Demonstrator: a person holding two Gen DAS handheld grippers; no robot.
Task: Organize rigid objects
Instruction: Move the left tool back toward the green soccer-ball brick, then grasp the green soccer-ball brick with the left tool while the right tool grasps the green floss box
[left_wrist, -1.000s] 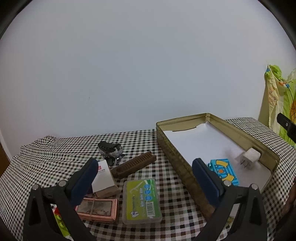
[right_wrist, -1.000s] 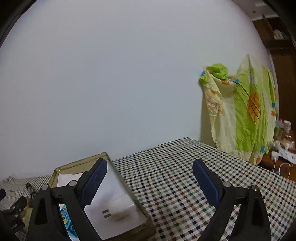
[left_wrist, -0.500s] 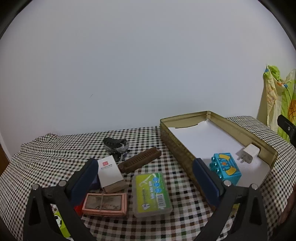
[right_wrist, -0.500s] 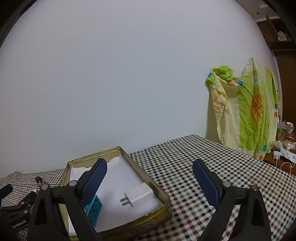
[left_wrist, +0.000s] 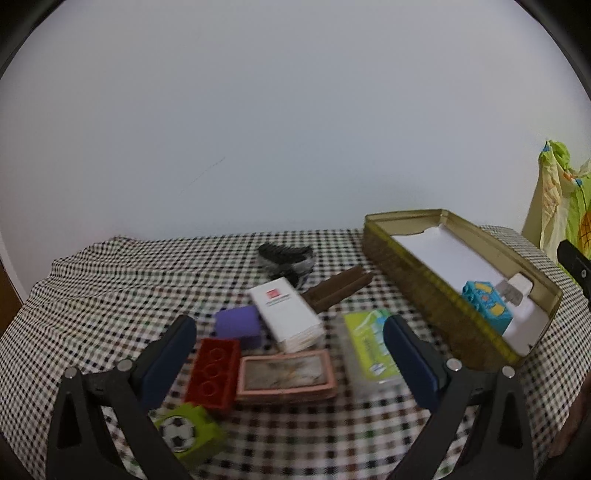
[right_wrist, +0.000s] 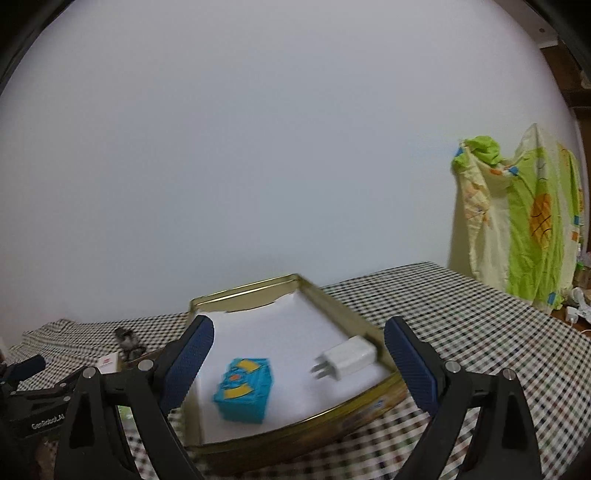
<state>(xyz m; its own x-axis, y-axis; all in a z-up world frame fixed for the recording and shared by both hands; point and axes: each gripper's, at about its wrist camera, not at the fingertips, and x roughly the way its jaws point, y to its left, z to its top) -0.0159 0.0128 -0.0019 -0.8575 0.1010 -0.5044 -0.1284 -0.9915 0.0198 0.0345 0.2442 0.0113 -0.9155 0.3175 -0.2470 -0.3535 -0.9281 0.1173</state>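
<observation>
Right wrist view: gold tin (right_wrist: 332, 410) held blue block (right_wrist: 243, 389), white charger (right_wrist: 349, 358); both grippers (right_wrist: 297, 360) (left_wrist: 286, 354) hovered wide open, empty.

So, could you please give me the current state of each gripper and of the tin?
left gripper: open, empty, above the loose items.
right gripper: open, empty, over the tin.
tin: lidless, holding blue block and white charger.
</observation>
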